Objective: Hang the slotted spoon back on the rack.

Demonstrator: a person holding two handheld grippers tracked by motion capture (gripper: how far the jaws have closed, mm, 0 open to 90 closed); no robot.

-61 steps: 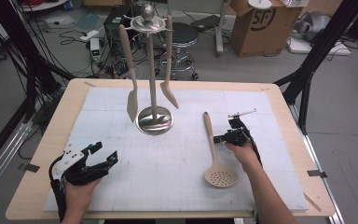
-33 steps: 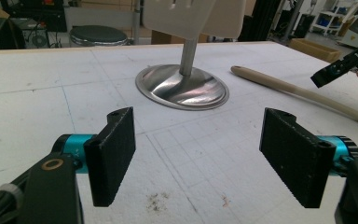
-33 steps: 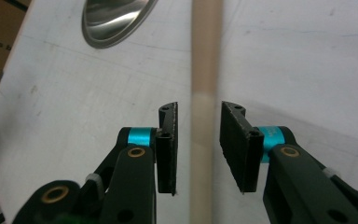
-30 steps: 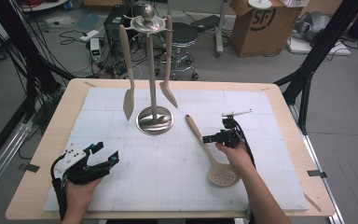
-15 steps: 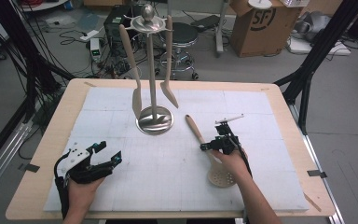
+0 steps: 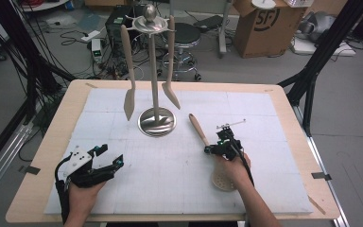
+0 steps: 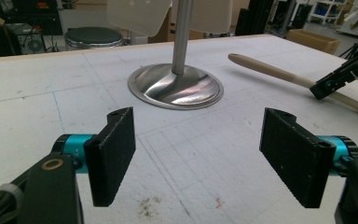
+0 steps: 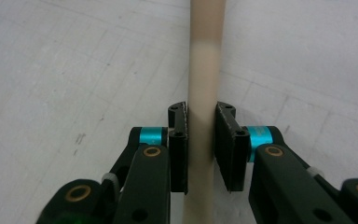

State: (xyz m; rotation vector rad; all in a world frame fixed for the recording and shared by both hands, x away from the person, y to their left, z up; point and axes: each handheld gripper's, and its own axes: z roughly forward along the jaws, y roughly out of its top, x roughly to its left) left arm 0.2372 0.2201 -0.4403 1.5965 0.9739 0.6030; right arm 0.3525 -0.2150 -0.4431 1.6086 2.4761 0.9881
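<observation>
Now right gripper (image 8: 200, 147) low, jaws closing around spoon handle (image 8: 204, 70)

A brown cardboard box (image 6: 264, 26) stands on the floor beyond the table. Its side bears the large black letters "SF" inside a circle.

Beige slotted spoon (image 6: 200, 131) flat on white mat, perforated head apparently nearest person.
</observation>
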